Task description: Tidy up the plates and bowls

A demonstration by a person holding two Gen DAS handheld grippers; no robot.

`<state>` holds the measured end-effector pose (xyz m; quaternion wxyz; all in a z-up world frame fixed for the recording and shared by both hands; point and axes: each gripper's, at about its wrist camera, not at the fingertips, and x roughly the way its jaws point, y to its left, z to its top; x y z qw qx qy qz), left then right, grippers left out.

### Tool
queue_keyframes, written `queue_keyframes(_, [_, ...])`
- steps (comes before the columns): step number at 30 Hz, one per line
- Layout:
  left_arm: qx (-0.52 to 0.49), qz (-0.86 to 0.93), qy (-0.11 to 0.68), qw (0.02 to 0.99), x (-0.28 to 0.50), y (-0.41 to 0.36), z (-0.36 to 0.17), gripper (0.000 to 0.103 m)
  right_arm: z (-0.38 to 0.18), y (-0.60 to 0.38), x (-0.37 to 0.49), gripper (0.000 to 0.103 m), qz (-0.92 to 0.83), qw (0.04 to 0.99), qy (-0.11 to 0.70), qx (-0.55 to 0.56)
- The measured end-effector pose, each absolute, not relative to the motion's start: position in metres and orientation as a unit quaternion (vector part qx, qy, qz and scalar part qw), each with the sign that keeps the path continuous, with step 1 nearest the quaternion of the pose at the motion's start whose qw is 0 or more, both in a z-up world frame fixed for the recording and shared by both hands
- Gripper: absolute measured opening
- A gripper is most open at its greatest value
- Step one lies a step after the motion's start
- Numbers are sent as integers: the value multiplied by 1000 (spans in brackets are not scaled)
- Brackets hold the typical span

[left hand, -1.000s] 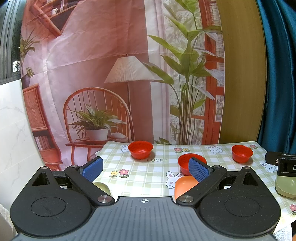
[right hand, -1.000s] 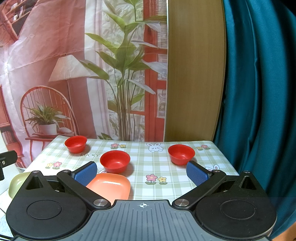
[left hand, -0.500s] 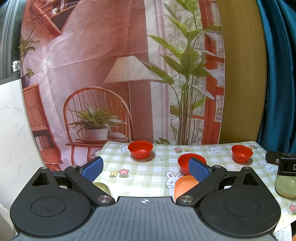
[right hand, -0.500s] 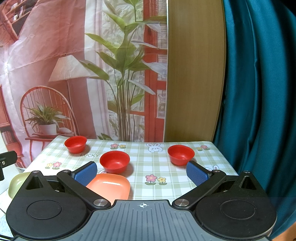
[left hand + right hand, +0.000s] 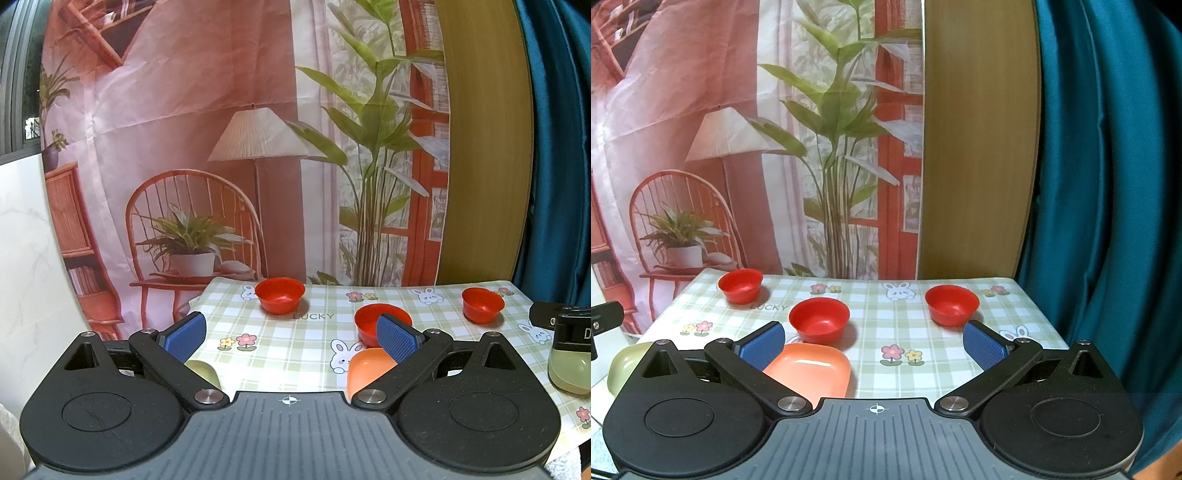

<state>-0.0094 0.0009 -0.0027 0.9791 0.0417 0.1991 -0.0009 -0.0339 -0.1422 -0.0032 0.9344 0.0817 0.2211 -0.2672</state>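
Observation:
Three red bowls stand on the checked tablecloth: a far-left bowl (image 5: 279,295) (image 5: 740,285), a middle bowl (image 5: 369,321) (image 5: 819,319) and a right bowl (image 5: 482,304) (image 5: 952,304). An orange square plate (image 5: 809,373) (image 5: 367,369) lies in front of the middle bowl. A pale green plate (image 5: 201,371) (image 5: 626,363) lies at the near left, partly hidden. My left gripper (image 5: 291,338) is open and empty above the near table edge. My right gripper (image 5: 873,345) is open and empty, its left finger over the orange plate.
The tablecloth (image 5: 886,325) covers a small table against a printed backdrop (image 5: 221,147). A wooden panel (image 5: 975,147) and teal curtain (image 5: 1108,184) stand at the right. The right gripper's body (image 5: 569,343) shows at the left view's right edge.

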Motion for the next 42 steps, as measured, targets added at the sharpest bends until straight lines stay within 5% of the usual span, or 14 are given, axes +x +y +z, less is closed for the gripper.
queue_keyframes(22, [19, 66, 194, 979, 65, 72, 7, 100, 2, -143, 44, 99, -189, 960, 199, 50])
queue_keyframes(42, [4, 180, 256, 950, 137, 197, -43, 99, -56, -90, 203, 80, -48, 972, 227, 29])
